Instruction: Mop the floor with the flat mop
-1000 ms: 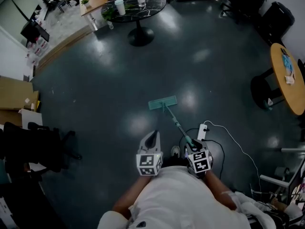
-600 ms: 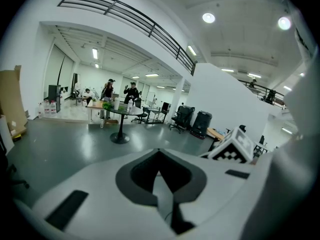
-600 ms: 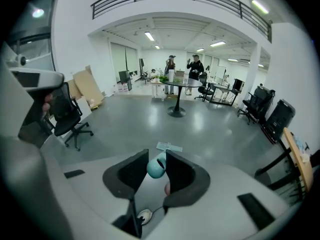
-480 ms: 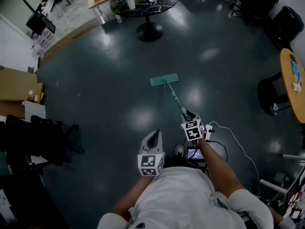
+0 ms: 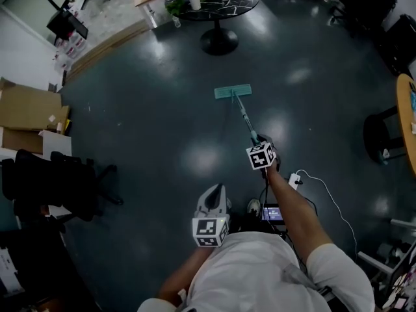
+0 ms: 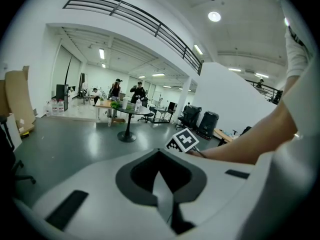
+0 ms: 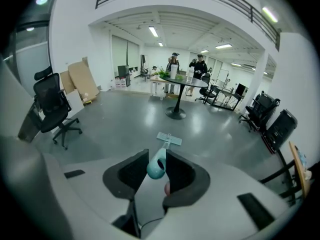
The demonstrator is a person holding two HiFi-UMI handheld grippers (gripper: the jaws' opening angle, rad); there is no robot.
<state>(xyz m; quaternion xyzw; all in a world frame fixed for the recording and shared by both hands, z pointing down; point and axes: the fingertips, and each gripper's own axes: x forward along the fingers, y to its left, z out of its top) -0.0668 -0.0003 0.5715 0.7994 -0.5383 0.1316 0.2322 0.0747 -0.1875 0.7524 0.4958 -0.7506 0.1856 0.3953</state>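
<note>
The flat mop lies with its teal head (image 5: 233,91) flat on the dark floor, ahead of me and short of the round table. Its thin handle (image 5: 246,117) slopes back to my right gripper (image 5: 259,145), which is stretched forward at arm's length and shut on the handle's end. In the right gripper view the teal handle grip (image 7: 156,167) sits between the jaws of the right gripper (image 7: 157,159), with the mop head (image 7: 169,139) beyond. My left gripper (image 5: 213,192) stays close to my body, jaws together and holding nothing; in its own view the left gripper (image 6: 161,156) points across the room.
A round black table (image 5: 240,8) with a cup and bottle stands beyond the mop. A black office chair (image 5: 58,181) and cardboard boxes (image 5: 29,109) are at left. A white power strip with cable (image 5: 294,181) lies near my right foot. A wooden table (image 5: 409,116) is at right.
My right arm has stretched forward, pushing the mop head away from me toward the round table. The left gripper has stayed by my body.
</note>
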